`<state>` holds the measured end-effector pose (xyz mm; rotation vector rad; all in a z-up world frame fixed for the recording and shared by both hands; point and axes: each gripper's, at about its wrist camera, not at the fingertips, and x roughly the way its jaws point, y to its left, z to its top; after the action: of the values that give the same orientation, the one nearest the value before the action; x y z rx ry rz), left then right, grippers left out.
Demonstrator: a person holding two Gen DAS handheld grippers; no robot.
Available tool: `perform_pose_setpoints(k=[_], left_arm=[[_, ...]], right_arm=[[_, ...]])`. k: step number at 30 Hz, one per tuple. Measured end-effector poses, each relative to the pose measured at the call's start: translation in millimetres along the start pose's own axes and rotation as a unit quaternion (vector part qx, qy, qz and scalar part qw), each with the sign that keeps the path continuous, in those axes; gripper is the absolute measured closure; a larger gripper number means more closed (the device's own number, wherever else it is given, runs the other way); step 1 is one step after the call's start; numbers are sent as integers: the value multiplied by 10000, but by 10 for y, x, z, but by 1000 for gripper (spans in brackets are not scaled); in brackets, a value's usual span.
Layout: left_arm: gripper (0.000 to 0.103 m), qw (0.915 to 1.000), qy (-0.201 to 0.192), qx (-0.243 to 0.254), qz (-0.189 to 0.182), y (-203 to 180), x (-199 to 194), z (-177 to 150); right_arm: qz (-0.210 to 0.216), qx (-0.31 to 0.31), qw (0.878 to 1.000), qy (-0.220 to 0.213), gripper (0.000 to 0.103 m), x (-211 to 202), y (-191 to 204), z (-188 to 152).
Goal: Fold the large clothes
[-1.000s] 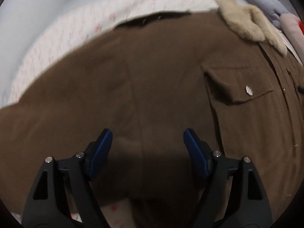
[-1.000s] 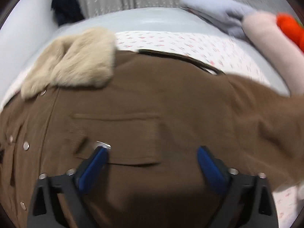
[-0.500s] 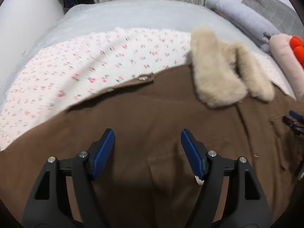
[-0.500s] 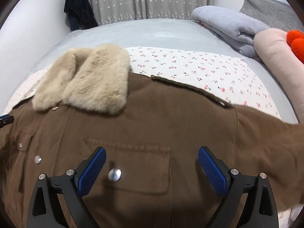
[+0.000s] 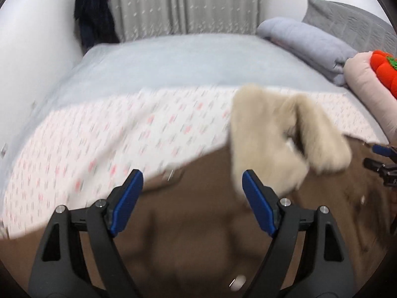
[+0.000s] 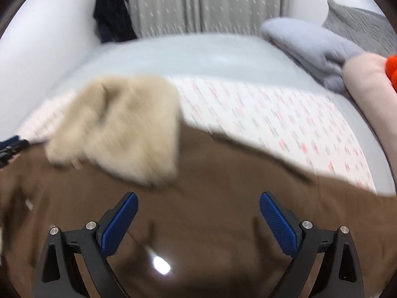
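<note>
Left gripper [image 5: 192,191] and right gripper [image 6: 198,213] hover over the brown jacket [image 6: 223,186] on the bed [image 5: 173,59], jaws open, gripping nothing.

The bed [image 5: 173,64] carries everything — a pale grey-blue cover runs to its far edge. A white sheet with small red print [image 5: 99,144] is spread over the near part, and the brown jacket [image 5: 193,236] lies flat on that sheet, its beige fur collar [image 5: 273,144] toward the far side. At the right sit a folded grey blanket [image 5: 305,42] and a pink cushion [image 5: 364,87].
</note>
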<state>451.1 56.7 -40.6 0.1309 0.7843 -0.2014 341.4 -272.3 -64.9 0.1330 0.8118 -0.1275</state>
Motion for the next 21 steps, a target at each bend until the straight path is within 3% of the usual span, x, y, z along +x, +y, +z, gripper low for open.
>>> perform_pose_setpoints(k=[5,10,11,12,13,14,16,19,20,21], left_arm=[[21,9997,81,168,-176,-336,335,394],[21,9979,82,483,-429,-654,646,489],[21,9967,104,684,-420,-731,717,491],[21,9958,134,810,-410,-782,758,492],[21,9948,195,922,-388,-821,822,488],[21,9938,268,1003,-387,-863,884,479],[21,9920,433,1106,-430,-895,998,452],[21,9899,666,1131,-543,-869,1118,382],[26,9893,728,1101,-615,-855,1137,358],[48,9889,739,1036,-772,-825,1130,328]], right_arm=[[148,-236,9995,-149,3,344,429,562],[-227,-557,9980,197,6,972,671,780],[-401,-643,9967,291,10,1079,684,763],[-483,-735,9953,408,26,1187,675,722],[-360,-700,9959,441,43,1224,627,670],[-216,-625,9970,410,50,1235,589,605],[-84,-675,9976,129,74,1161,541,462],[53,-425,9984,-375,82,903,438,333],[124,-315,9981,-523,83,823,392,312],[234,-152,9972,-691,84,716,336,273]])
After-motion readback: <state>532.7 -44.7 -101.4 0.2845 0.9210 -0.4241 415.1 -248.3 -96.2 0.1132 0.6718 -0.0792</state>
